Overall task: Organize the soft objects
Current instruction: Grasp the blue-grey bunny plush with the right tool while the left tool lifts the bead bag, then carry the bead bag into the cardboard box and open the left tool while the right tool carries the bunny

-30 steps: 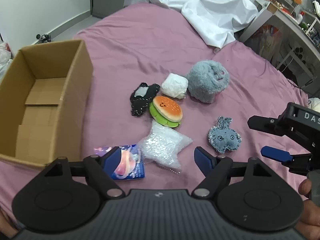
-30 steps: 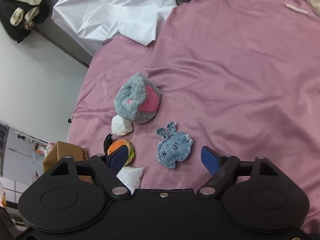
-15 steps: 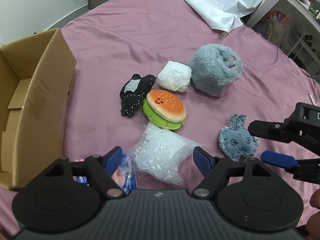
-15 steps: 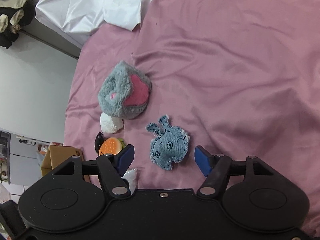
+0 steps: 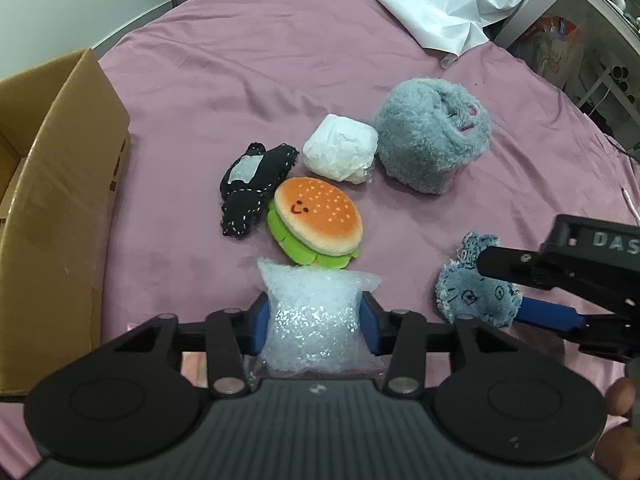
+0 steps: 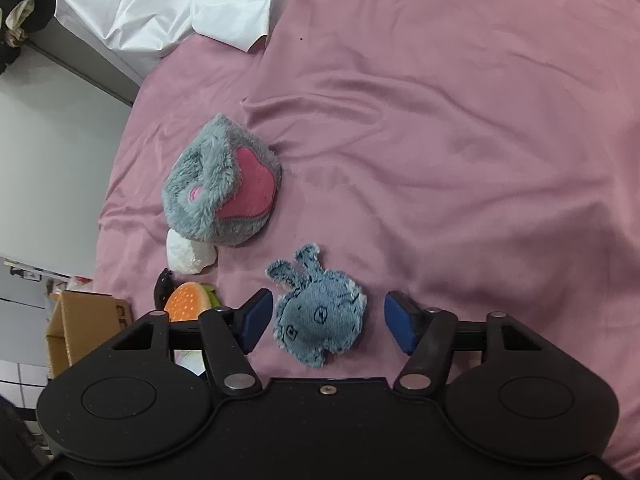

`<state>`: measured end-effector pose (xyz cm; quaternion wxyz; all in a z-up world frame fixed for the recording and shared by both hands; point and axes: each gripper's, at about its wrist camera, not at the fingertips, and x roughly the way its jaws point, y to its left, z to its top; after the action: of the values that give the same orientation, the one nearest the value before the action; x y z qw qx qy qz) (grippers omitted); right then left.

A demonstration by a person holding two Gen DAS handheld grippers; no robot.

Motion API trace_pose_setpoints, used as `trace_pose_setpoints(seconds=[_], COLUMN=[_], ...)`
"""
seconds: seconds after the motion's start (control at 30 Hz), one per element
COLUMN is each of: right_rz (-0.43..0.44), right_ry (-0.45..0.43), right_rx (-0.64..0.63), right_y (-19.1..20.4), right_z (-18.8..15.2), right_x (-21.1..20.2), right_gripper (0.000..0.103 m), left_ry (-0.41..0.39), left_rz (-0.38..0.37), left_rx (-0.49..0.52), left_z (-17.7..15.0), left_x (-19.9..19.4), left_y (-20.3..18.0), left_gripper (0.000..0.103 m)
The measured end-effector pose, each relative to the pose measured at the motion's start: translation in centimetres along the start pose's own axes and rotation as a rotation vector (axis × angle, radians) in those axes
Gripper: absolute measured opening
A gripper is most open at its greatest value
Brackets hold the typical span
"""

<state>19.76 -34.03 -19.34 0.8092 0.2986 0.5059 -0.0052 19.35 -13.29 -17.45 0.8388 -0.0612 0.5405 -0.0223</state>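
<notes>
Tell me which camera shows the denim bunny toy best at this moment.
The right wrist view. The denim bunny toy lies whole between the open fingers of the right gripper, ears and stitched face unobstructed. In the left wrist view it sits near the right edge, with the gripper across part of it.

Probably a home bedroom: a bed (image 5: 280, 60) under a mauve sheet, crumpled white bedding (image 6: 160, 4), and cluttered shelving (image 5: 592, 40) alongside.
</notes>
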Motion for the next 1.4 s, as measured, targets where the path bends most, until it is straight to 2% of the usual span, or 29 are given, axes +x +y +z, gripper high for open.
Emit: trace_pose_setpoints(seconds=[0.07,0.13,0.2,0.4,0.97,1.13,1.4], right_rz=[-0.008,-0.013,-0.017,0.003,0.128,0.178,0.208], right_ry=[-0.003,0.000,0.005,-0.019,-0.188,-0.255,-0.300], right_rx=[-0.017,-0.029,-0.030,-0.062,-0.122,-0.182,-0.253], right_y=[0.3,0.5,0.5,1.0,1.7,2.7,4.3], right_z=[-0.1,-0.1,0.0,-0.3,-1.4,-1.8,-2.2], right_x=[0.2,0.4,0.7,0.1,-5.1,-6.4,-7.3], right_gripper=[0.056,0.048,0.031,0.018,0.016,0.016,0.016], left_ry=[-0.002,-0.007,-0.014,-0.054,-0.154,-0.183,-0.232], left_rz=[0.009,0.012,0.016,0.028,0.055,0.065,0.080], left_rx=[-0.007,-0.015,-0.021,-0.029,-0.067,-0.075,-0.077], left_z=[0.1,0.1,0.0,0.1,0.1,0.2,0.8], left_x=[-0.2,-0.6,-1.0,-3.2,-9.5,-10.8,-12.7], left_y=[0.0,0.2,0.3,0.6,2.2,2.9,4.6], left_gripper=[0.042,0.042,0.041,0.041,0.041,0.041,0.041])
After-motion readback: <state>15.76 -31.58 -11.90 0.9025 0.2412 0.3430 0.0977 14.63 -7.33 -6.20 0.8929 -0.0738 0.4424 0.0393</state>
